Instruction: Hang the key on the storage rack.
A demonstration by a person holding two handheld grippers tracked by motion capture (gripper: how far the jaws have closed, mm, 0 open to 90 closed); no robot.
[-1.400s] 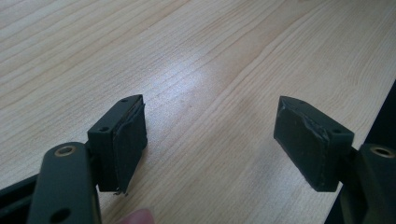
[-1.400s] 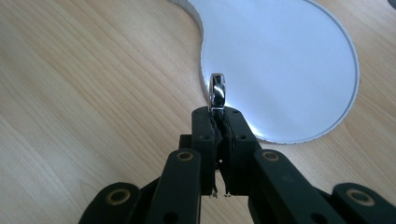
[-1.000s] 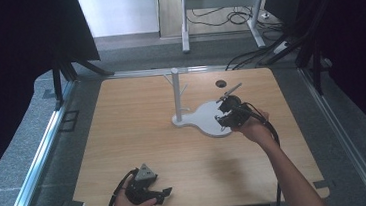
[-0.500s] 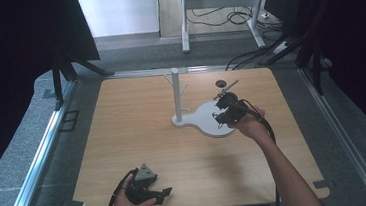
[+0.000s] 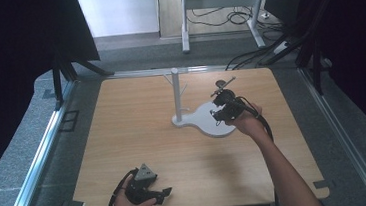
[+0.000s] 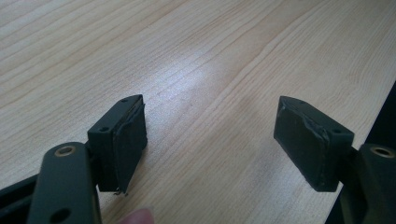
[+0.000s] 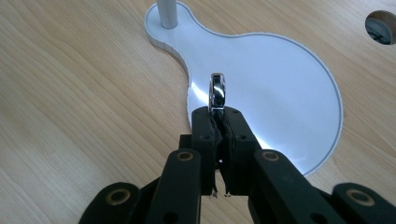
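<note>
So the worktop (image 5: 124, 138) is plain light wood, no brand, label or writing readable anywhere on it or on the gear. Sitting a bit right of the middle is a white stand (image 5: 207, 121), flat round plate with a neck running to a thin upright post (image 5: 176, 96) that has little pegs near the top. Left gripper (image 5: 153, 192) is parked at the near edge of the worktop, jaws wide apart with nothing but bare wood between them in the left gripper view. Right gripper (image 7: 218, 122) is over the plate, near its left rim in its own view, jaws squeezed together on a shiny metal ring (image 7: 218, 91). Ring stands on edge, pinched at its bottom, sticking straight up out of the jaws, seen edge-on so it's a narrow vertical sliver; its hole faces sideways, across the jaws. In the high view the ring is too small to make out at the right gripper (image 5: 220, 111).
</note>
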